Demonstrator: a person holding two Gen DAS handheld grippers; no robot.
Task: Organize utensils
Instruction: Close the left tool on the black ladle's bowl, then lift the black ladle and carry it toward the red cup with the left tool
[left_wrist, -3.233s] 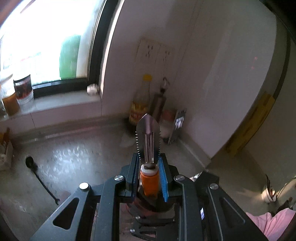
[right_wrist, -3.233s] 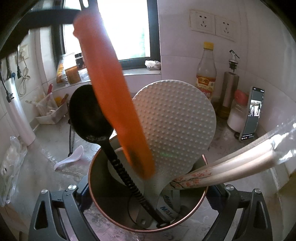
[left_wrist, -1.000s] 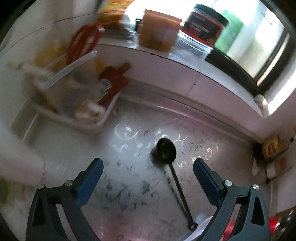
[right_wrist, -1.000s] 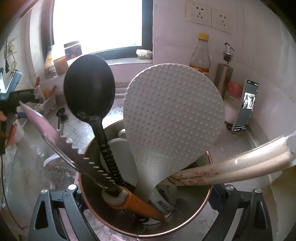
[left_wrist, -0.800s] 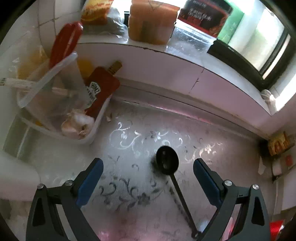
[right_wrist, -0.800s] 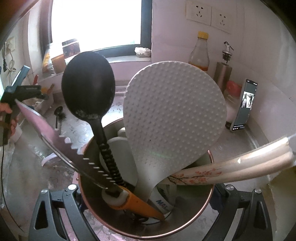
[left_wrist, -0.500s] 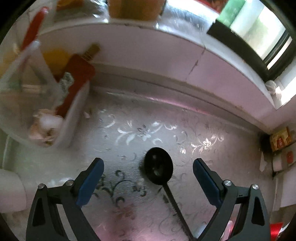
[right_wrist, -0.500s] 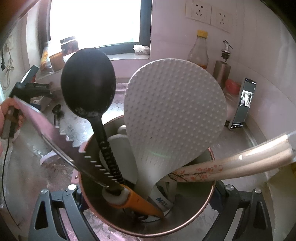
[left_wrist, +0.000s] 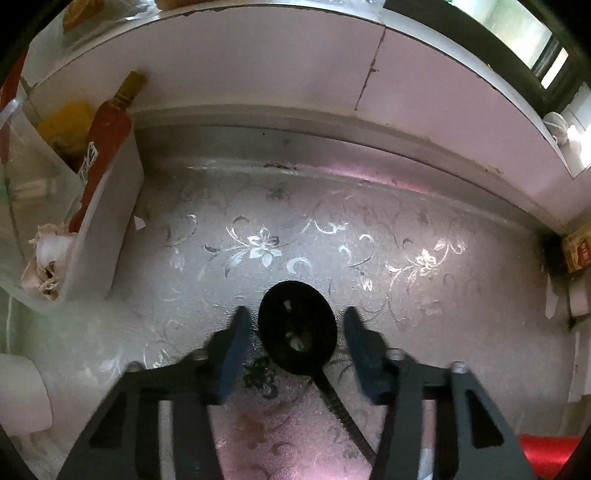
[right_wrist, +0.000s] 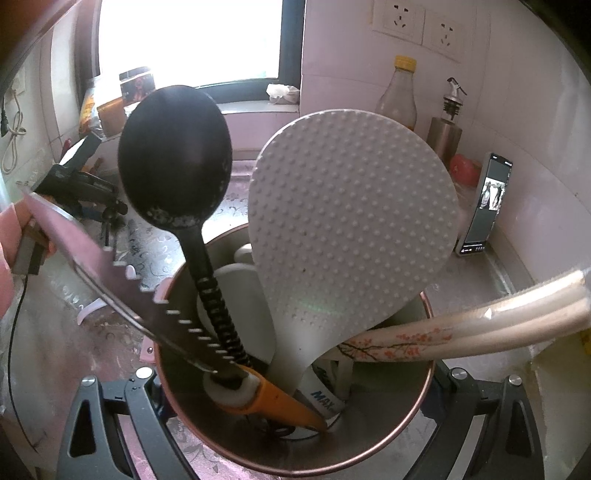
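A small black ladle (left_wrist: 297, 332) lies on the patterned counter (left_wrist: 406, 229), its handle running toward the lower right. My left gripper (left_wrist: 297, 345) points steeply down over it. The blue pads (left_wrist: 236, 343) flank the ladle's bowl with a thin gap on each side, and the jaws are closing. My right gripper (right_wrist: 295, 387) is shut on a copper-rimmed metal cup (right_wrist: 406, 435). In the cup stand a large black spoon (right_wrist: 173, 158), a white rice paddle (right_wrist: 351, 221), a serrated knife with an orange handle (right_wrist: 147, 302) and wrapped chopsticks (right_wrist: 480, 325).
A white bin (left_wrist: 99, 229) with a red sauce bottle (left_wrist: 107, 140) stands left of the ladle. The tiled sill wall (left_wrist: 295, 92) rises just behind it. In the right wrist view a phone (right_wrist: 484, 206), an oil bottle (right_wrist: 397, 96) and a steel dispenser (right_wrist: 447, 133) stand along the right wall. A white spoon (right_wrist: 92, 306) lies on the counter.
The left gripper let go of the knife, which now stands in the cup. It then sank toward the ladle, and its jaws narrowed around the bowl. The right gripper and cup stayed put.
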